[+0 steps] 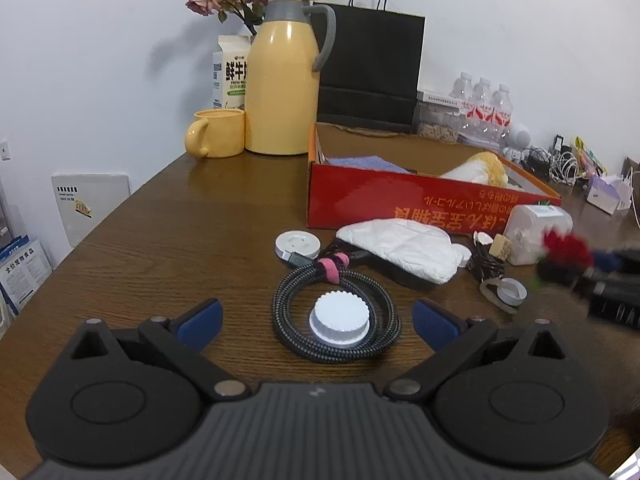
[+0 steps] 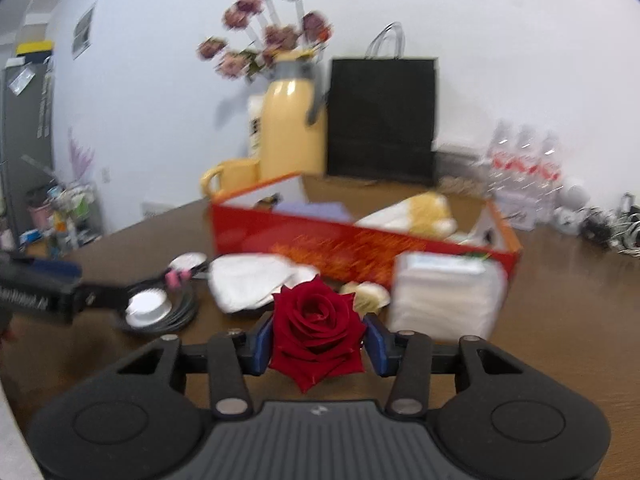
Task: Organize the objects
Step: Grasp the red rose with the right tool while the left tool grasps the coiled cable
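While the red rose (image 2: 316, 328) is being pinched between the blue pads (image 2: 262, 346) of the right tool (image 2: 318, 346), its bloom is being shown face-on at the lower centre of the right wrist view, with both pads pressing on its petals. No earlier view is given. Just above the rose in that frame, a crumpled white cloth (image 2: 256, 280) and a white plastic container (image 2: 446, 294) are lying on the brown bench (image 2: 560, 320), and behind them an open red box (image 2: 360, 246) is being seen with soft items inside. At the left edge the left tool (image 2: 60, 292) is showing, blurred.

In the left wrist view, the left tool (image 1: 318, 318) is being held spread wide, nothing touching its pads. Between them, at the centre of the frame, a white ribbed cap (image 1: 339, 319) is sitting inside a coiled braided cable (image 1: 336, 312) bound with a pink strap (image 1: 331, 266). At the right edge the rose (image 1: 566, 248) is appearing as a red blur. In the upper middle, a yellow jug (image 1: 286, 80), a yellow mug (image 1: 218, 133) and a black paper bag (image 1: 372, 68) are standing against the wall.
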Demonstrator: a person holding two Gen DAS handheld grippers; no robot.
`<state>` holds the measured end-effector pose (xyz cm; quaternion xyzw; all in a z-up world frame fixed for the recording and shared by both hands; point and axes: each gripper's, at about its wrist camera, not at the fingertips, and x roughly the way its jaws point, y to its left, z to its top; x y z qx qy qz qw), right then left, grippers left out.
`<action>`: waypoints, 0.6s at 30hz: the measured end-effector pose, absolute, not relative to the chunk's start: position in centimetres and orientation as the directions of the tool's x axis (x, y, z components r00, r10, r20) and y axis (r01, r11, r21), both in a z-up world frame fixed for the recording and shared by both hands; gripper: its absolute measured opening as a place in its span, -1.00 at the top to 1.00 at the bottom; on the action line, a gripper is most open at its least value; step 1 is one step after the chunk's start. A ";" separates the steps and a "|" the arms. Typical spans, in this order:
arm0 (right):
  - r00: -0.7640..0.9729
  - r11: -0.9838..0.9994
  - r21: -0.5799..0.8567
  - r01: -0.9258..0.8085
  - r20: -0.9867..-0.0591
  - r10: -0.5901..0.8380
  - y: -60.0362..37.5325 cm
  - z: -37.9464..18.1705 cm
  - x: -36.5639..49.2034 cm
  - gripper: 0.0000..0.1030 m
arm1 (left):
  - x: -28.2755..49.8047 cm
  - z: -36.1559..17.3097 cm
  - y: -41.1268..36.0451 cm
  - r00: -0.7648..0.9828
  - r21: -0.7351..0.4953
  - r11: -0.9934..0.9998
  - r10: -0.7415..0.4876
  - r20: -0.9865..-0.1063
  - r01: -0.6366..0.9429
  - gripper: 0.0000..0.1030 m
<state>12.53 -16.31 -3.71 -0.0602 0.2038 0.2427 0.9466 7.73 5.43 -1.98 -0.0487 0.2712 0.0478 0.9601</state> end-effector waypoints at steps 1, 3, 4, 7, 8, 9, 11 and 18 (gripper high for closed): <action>0.813 0.885 -0.021 -0.464 -0.407 0.416 -16.8 -3.6 12.8 0.12 | 7.9 -2.1 5.4 0.846 -0.066 0.991 0.064 -0.530 -0.116 -1.00; 0.835 0.907 -0.032 -0.421 -0.405 0.373 -17.8 -3.5 13.7 0.13 | 8.1 -2.3 5.2 0.843 -0.063 0.992 0.061 -0.534 -0.112 -1.00; 0.843 0.914 -0.036 -0.403 -0.404 0.355 -18.2 -3.5 14.1 0.13 | 8.3 -2.4 5.2 0.842 -0.060 0.992 0.061 -0.535 -0.110 -1.00; 0.860 0.933 -0.045 -0.357 -0.406 0.310 -19.3 -3.8 15.3 0.13 | 8.7 -2.6 5.1 0.841 -0.050 0.992 0.072 -0.536 -0.116 -1.00; 0.861 0.935 -0.042 -0.351 -0.407 0.305 -19.5 -3.9 15.5 0.13 | 8.8 -2.6 5.1 0.842 -0.046 0.992 0.076 -0.535 -0.118 -1.00; 0.861 0.936 -0.042 -0.350 -0.409 0.303 -19.5 -4.1 15.6 0.13 | 9.0 -2.6 5.0 0.841 -0.036 0.992 0.081 -0.536 -0.118 -1.00; 0.858 0.932 -0.046 -0.360 -0.410 0.311 -19.4 -4.3 15.7 0.13 | 9.3 -2.6 4.8 0.840 -0.024 0.993 0.084 -0.536 -0.114 -1.00; 0.859 0.929 -0.050 -0.366 -0.402 0.317 -19.5 -4.2 15.5 0.13 | 11.0 -3.3 4.0 0.813 -0.002 0.996 0.067 -0.579 -0.084 -1.00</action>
